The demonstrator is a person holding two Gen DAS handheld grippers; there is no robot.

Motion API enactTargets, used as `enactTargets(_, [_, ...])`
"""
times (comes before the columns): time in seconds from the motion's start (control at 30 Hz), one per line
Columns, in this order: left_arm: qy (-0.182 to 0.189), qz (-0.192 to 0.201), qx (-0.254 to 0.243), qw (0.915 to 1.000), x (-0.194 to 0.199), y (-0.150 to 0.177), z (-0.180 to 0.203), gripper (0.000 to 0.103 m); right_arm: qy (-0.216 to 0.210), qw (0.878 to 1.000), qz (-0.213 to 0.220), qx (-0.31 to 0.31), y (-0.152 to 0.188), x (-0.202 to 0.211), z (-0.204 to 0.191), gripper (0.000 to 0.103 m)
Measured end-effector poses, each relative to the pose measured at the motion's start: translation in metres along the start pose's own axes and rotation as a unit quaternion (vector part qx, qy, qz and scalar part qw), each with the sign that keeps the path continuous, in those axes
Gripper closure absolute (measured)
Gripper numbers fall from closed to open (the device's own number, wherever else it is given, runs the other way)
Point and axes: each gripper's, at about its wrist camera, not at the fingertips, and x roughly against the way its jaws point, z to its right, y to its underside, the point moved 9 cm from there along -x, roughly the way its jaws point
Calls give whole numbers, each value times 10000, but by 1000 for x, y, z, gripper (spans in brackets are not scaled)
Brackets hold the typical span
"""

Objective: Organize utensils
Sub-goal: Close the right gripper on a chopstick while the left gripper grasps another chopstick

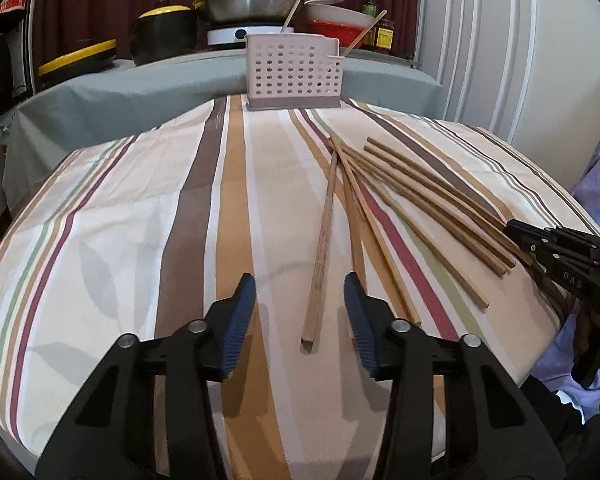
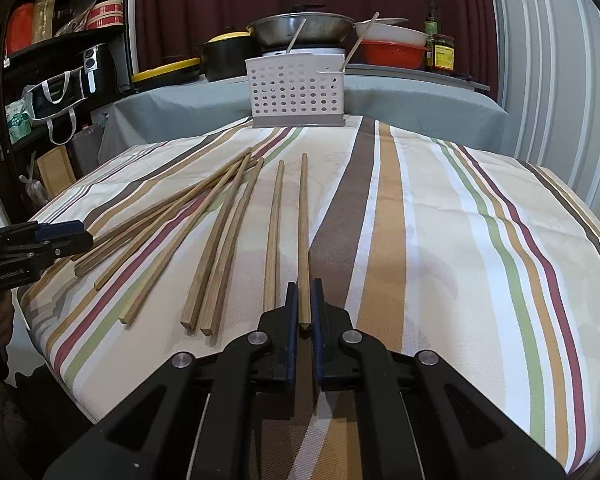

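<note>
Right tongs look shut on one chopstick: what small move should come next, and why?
Probably lift it: the right tongs pinch the near end of one chopstick, whose far end lies on the striped cloth. Raising it clears the neighbouring sticks before carrying it to the white perforated holder. The left tongs are open, holding nothing.

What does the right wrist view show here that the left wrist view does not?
Only the right wrist view shows the right gripper from behind, jaws shut on one chopstick, plus the dark shelving unit at left. Only the left wrist view shows the left gripper from behind, jaws open and empty, a chopstick lying ahead between them. Both show the loose chopsticks on the striped tablecloth, the white perforated utensil holder at the far edge, and the cookware behind.
</note>
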Motion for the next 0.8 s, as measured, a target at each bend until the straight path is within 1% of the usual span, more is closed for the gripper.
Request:
enactTargets(0.07, [11, 1, 43, 10000, 0, 1, -2, 62, -12, 10000, -4, -5, 0, 0, 0, 96])
enactTargets(0.1, [13, -2, 50, 10000, 0, 2, -2, 66, -10, 10000, -3, -5, 0, 0, 0, 96])
enactTargets(0.17, [27, -31, 41, 10000, 0, 3, -2, 79, -10, 10000, -3, -3, 0, 0, 0, 96])
enactTargets(0.23, [77, -101, 13, 9999, -2, 7, 1, 86, -12, 10000, 0, -6, 0, 0, 0, 96])
enactTargets(0.3, [141, -147, -4, 9998, -3, 10, 4, 91, -21, 10000, 2, -23, -1, 0, 1, 96])
enactTargets(0.37, [151, -141, -12, 9998, -2, 11, 5, 94, -26, 10000, 13, -37, -1, 1, 1, 96])
enactTargets(0.57, [148, -100, -8, 9998, -1, 11, 5, 97, -19, 10000, 71, -49, -1, 2, 0, 96])
enactTargets(0.8, [42, 91, -42, 9999, 10, -2, 4, 97, 43, 9996, 264, -38, -11, 13, 1, 96])
